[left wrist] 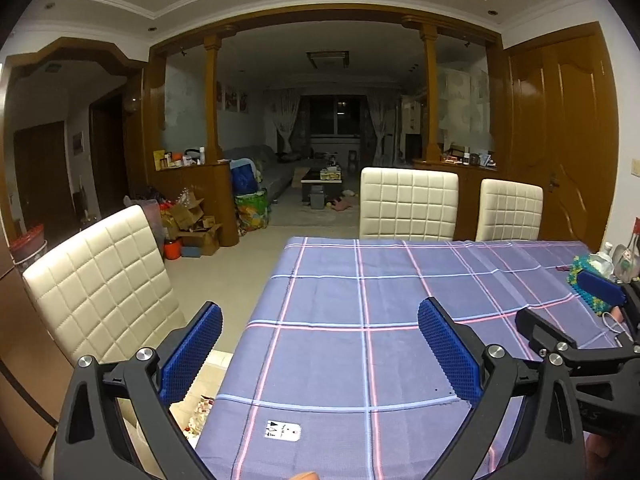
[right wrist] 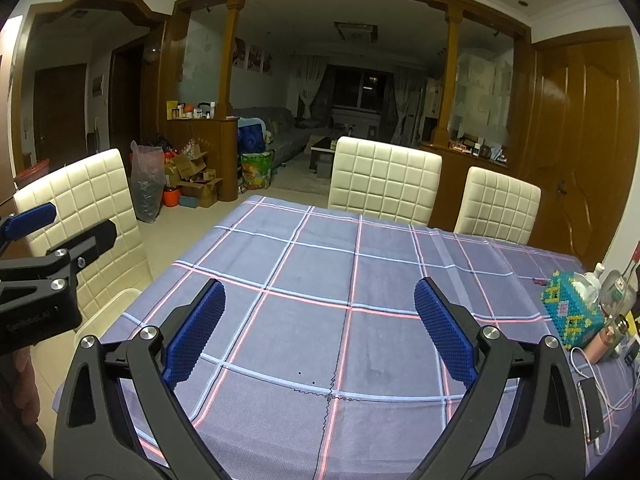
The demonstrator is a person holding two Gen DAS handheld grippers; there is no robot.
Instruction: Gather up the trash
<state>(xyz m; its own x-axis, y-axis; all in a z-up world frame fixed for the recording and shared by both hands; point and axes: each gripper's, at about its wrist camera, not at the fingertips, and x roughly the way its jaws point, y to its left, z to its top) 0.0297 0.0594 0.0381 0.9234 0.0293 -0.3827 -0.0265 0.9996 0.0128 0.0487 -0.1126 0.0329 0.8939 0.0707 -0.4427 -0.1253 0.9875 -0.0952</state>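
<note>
My left gripper [left wrist: 320,316] is open and empty, held above the near left edge of a table with a purple plaid cloth [left wrist: 392,292]. My right gripper [right wrist: 320,296] is open and empty above the same cloth [right wrist: 320,264]. The right gripper also shows at the right of the left wrist view [left wrist: 568,304], and the left gripper at the left of the right wrist view [right wrist: 60,224]. A small white tag [left wrist: 283,430] lies on the cloth near the front edge. I see no clear piece of trash on the table.
White quilted chairs stand at the left [left wrist: 100,280] and far side [left wrist: 408,204] of the table. A beaded tissue box [right wrist: 572,308], bottles, a phone [right wrist: 592,408] and a cable crowd the right edge. Cardboard boxes [right wrist: 196,180] and a plastic bag [right wrist: 146,184] sit on the floor.
</note>
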